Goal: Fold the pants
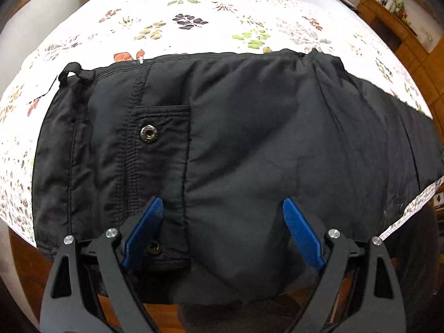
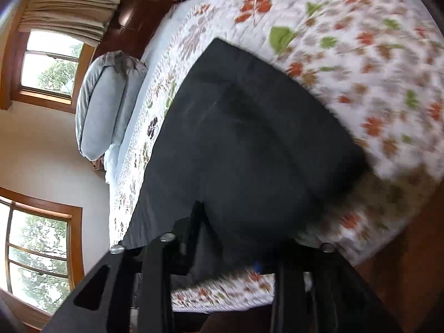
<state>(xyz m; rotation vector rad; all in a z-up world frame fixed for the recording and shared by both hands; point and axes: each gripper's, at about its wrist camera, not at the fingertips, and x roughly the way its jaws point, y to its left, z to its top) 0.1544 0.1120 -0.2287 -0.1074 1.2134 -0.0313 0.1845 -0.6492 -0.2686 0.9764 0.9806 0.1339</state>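
Note:
Black pants (image 1: 236, 138) lie across the near edge of a bed with a floral quilt (image 1: 194, 22), waistband and belt loop at the left, a snap-button pocket (image 1: 149, 134) near it. My left gripper (image 1: 222, 208) is open, its blue fingers (image 1: 147, 227) spread over the pants' near edge, holding nothing. In the right wrist view the pants (image 2: 249, 138) fill the middle, blurred by motion. My right gripper (image 2: 233, 238) is mostly hidden under the dark cloth; only a speck of blue shows, so its state is unclear.
A grey pillow (image 2: 102, 102) lies at the head of the bed. Windows (image 2: 47, 61) and a dark wooden headboard (image 2: 133, 16) are beyond. A wooden dresser (image 1: 388, 19) stands at the far right. Wood floor shows below the bed edge.

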